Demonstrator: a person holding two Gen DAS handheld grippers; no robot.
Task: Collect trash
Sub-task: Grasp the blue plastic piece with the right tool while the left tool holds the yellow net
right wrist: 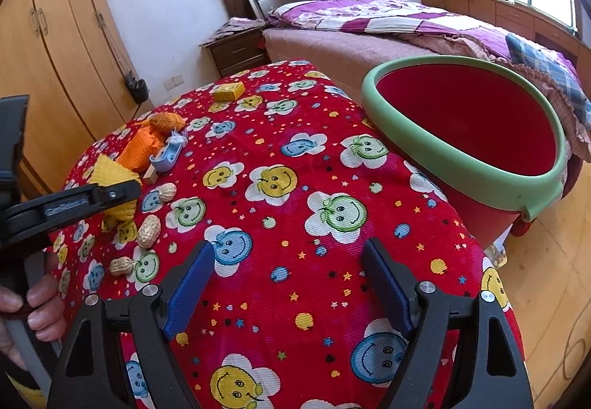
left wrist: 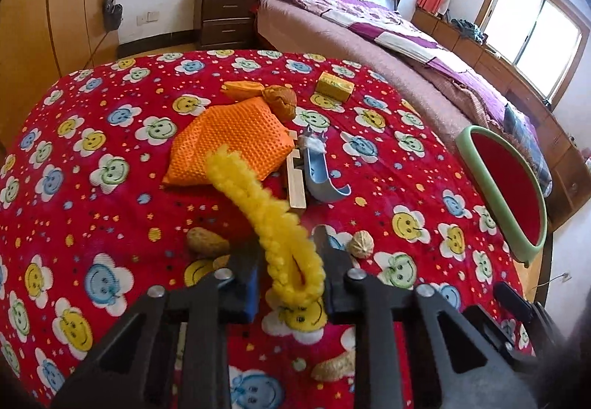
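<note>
My left gripper (left wrist: 286, 261) is shut on a yellow foam fruit net (left wrist: 266, 209), held just above the red smiley tablecloth (left wrist: 92, 187); it also shows in the right wrist view (right wrist: 114, 183). An orange net (left wrist: 229, 143), a brown crumpled wrapper (left wrist: 282, 100), a yellow box (left wrist: 334, 85), a blue plastic piece (left wrist: 321, 176), a wooden stick (left wrist: 295, 180) and peanuts (left wrist: 207, 242) lie on the cloth. My right gripper (right wrist: 288, 283) is open and empty above the cloth. A red bin with a green rim (right wrist: 461, 165) stands at the table's right edge.
A bed (right wrist: 388, 24) and nightstand (right wrist: 236, 50) stand behind the table. Wooden wardrobes (right wrist: 48, 69) line the left wall. Wooden floor (right wrist: 554, 279) lies to the right. Peanuts (right wrist: 149, 229) lie near the left gripper.
</note>
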